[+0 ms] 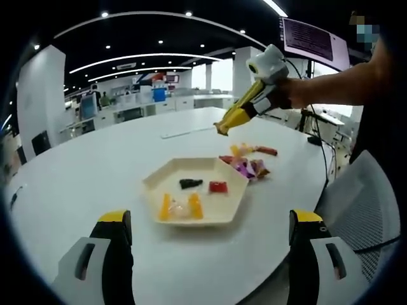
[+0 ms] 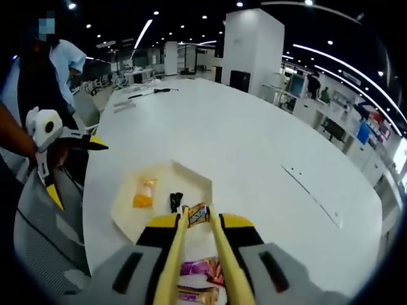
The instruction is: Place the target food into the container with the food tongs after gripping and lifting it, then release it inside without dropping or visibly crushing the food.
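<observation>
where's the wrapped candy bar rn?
In the right gripper view, the wrapped candy bar is pinched in the tongs, raised above the near edge of the white tray.

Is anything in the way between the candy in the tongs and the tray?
Nothing visible blocks it. The right gripper squeezes the tongs, whose tips hold the candy right over the tray's near edge. Only open air lies between them. The left gripper stays apart at the tray's other side.
</observation>
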Tool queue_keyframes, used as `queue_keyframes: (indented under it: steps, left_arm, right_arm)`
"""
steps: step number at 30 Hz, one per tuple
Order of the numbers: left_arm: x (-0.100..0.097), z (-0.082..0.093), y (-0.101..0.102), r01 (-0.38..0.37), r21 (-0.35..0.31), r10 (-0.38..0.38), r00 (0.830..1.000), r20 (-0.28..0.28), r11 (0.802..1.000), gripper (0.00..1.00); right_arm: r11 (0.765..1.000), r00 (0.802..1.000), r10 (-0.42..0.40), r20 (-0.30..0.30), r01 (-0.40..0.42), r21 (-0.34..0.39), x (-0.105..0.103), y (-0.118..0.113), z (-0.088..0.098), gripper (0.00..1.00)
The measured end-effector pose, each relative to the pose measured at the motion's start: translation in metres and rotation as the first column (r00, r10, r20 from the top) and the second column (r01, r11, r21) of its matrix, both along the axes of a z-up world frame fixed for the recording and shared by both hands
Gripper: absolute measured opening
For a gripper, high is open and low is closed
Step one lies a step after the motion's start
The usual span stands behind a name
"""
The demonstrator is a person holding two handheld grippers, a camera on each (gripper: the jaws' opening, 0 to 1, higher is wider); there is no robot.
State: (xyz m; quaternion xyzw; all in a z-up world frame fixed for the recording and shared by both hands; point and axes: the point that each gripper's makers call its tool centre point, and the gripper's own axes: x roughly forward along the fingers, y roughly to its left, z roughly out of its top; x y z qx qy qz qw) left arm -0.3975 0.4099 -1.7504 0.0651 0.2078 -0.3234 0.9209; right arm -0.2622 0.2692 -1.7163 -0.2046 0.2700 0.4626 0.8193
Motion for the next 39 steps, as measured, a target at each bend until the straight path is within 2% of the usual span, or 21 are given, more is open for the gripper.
queue_keyframes:
  steps: [16, 39]
  left_arm:
    - [0.001, 0.004, 0.002, -0.013, -0.013, 0.014, 1.000, 0.014, 1.000, 1.00]
    - [0.002, 0.004, 0.002, -0.016, -0.010, 0.016, 1.000, 0.011, 1.000, 1.00]
  right_arm:
    - [0.996, 0.996, 0.086, 0.015, -0.086, 0.010, -0.006, 0.051, 0.010, 0.25]
    - [0.992, 0.992, 0.114, 0.047, -0.116, 0.041, -0.006, 0.058, 0.022, 0.28]
